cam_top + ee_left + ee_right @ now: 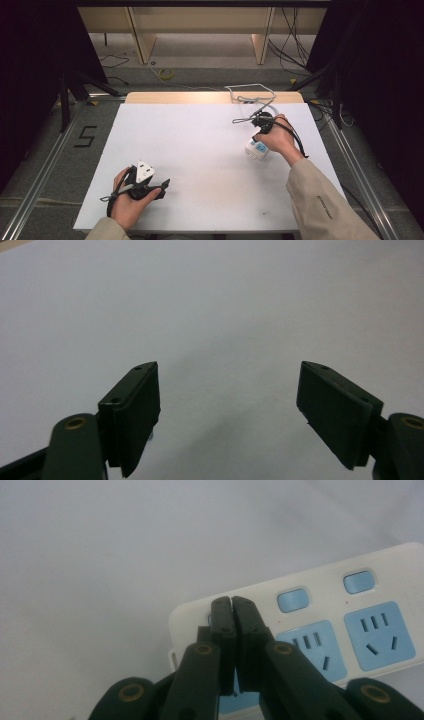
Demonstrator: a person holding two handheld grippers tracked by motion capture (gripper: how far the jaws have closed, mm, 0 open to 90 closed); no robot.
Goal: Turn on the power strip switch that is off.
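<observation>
1. The power strip (320,625) is seen lying flat on the white bench (200,150), at its right side, directly under the right tool (232,600); its long axis runs away rightward from the jaw tips in the right gripper view.
2. The right tool is clenched on nothing, its tips poised over the strip's end switch.
3. The left tool (227,405) is released, well apart at the near left; the right hand (277,137) is judged nearer.

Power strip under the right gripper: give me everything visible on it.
The white plastic power strip with pale blue sockets lies flat, face up, on the white table near its right side. The right gripper view shows two blue sockets in full, a third partly hidden, and blue rocker switches above them. The right gripper, jaws shut with nothing between them, points at the strip's rounded end by a switch; whether it touches is unclear.
</observation>
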